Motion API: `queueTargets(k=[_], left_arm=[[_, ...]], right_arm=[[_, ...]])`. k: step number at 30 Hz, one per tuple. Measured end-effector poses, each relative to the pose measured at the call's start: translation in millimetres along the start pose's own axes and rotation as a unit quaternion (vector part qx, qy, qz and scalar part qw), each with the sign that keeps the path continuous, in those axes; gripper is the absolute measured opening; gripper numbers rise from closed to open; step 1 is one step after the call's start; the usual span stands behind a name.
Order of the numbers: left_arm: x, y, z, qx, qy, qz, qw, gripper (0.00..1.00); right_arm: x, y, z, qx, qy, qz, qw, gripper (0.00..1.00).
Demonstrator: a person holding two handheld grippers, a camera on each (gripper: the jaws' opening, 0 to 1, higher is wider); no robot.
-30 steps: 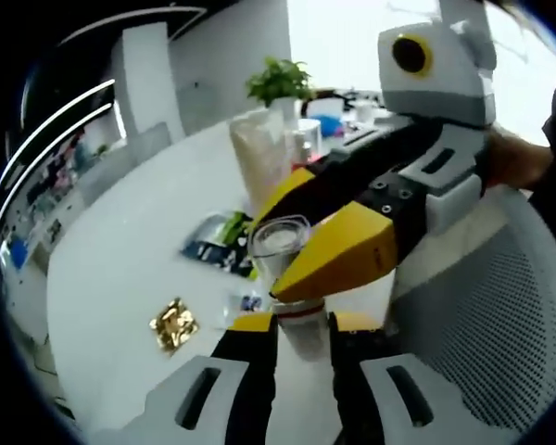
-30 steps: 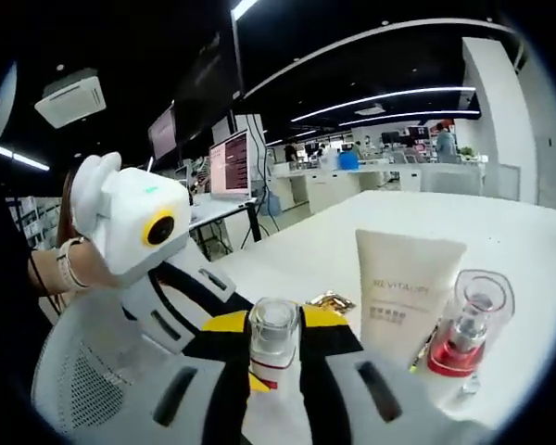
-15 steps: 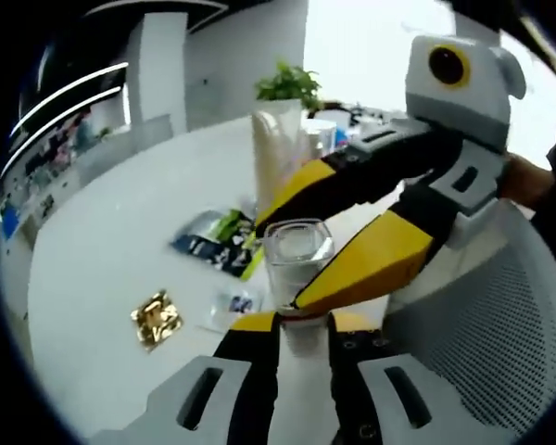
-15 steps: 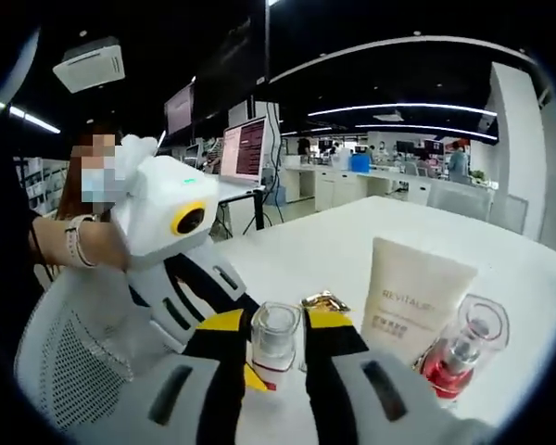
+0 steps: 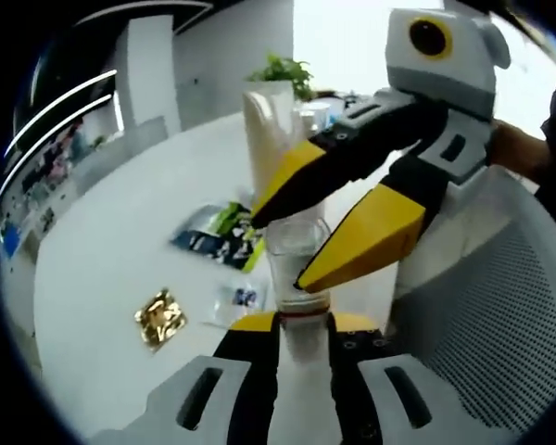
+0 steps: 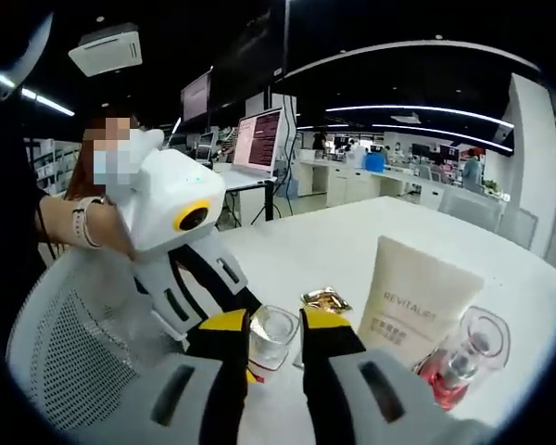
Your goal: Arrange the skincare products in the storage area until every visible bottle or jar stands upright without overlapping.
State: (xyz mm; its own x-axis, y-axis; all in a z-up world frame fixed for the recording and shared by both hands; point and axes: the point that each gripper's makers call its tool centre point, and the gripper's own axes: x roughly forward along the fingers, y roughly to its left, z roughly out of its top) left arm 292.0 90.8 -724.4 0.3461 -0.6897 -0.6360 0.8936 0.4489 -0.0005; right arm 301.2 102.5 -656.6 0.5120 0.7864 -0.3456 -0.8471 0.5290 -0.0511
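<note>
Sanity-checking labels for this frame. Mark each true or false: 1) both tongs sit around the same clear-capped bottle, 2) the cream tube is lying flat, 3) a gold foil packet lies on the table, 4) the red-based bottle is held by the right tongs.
1) True: the left tongs and the right tongs both flank the clear-capped bottle.
2) False: the cream tube stands upright.
3) True: the gold foil packet lies on the white table.
4) False: the red-based bottle stands free beside the tube.
</note>
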Motion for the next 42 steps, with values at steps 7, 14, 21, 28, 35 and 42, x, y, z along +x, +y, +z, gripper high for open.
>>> queueTargets(k=[7,14,21,28,35,42], left_arm=[[6.1,-3.0,-1.7,0.0,0.008,-0.005,1.0,0.16],[7.7,-5.1,-1.8,-0.017,0.005,-0.011,0.9998,0.16],[7.1,-3.4,-3.6,-0.008,0.008,-0.002,0.9999,0.21],[1.5,-1.6,-19.8,0.01,0.051,0.001,0.9986,0.25],[-11.4,-12.9,-24.3,0.017,0.083,-0.02,0.9962,0.22],[-8.5,-18.3,-26.6,0.006,0.089,-0.039,0.9953,0.2]], right_arm=[[1.6,2.6,-4.0,-0.006,0.009,-0.004,0.9999,0.21],[1.7,3.7,-4.9,-0.013,0.007,-0.004,0.9999,0.22],[-4.4,1.1,-3.9,-0.005,0.005,-0.006,1.0,0.3],[-18.0,3.7,-15.5,0.005,0.016,-0.002,0.9999,0.31],[-23.8,4.6,-48.5,0.016,0.067,0.012,0.9975,0.3],[-9.6,2.5,-57.6,-0.034,0.121,0.027,0.9917,0.26]])
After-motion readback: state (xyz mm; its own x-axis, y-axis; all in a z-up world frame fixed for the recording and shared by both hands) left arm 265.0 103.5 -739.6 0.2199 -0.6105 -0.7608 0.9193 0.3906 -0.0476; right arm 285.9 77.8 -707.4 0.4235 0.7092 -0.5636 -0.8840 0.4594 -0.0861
